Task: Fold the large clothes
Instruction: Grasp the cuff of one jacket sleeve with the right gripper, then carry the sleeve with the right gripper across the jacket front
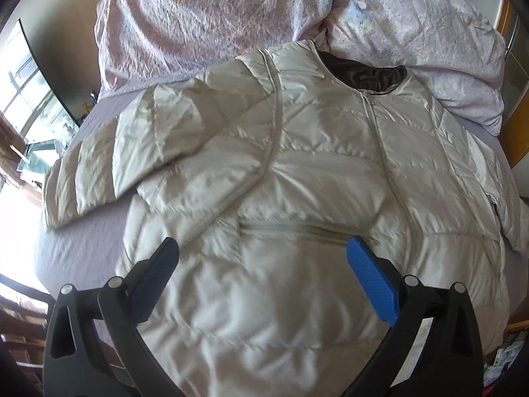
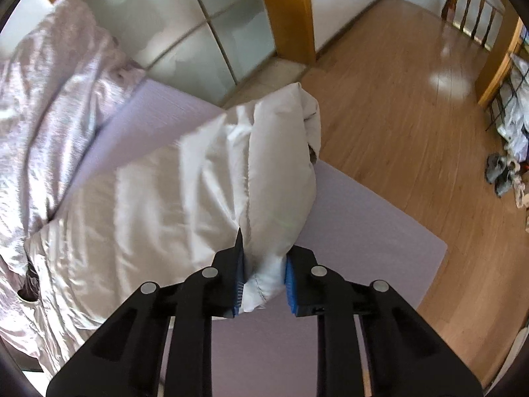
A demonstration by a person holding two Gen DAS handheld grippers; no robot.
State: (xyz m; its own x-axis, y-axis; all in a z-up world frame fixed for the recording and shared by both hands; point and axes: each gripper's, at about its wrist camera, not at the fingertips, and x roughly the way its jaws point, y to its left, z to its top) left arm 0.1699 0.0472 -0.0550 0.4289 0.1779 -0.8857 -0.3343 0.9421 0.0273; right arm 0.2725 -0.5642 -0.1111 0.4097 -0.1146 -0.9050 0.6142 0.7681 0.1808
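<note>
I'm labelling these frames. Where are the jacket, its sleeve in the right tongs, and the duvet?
jacket [image 1: 297, 165], left wrist view, quilted chest panel.
sleeve [image 2: 277, 178], right wrist view, bunched middle.
duvet [image 1: 198, 16], left wrist view, crumpled top.

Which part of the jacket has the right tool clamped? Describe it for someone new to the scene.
On the lilac bed, a cream quilted jacket lies spread out. The right tool pinches its sleeve, the puffy tube raised off the mattress near the floor-side edge, unlike the flat body.

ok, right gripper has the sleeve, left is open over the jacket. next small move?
Probably carry the sleeve in over the jacket body. The right gripper is shut on its end, and the left gripper is open above the front, holding nothing.
</note>
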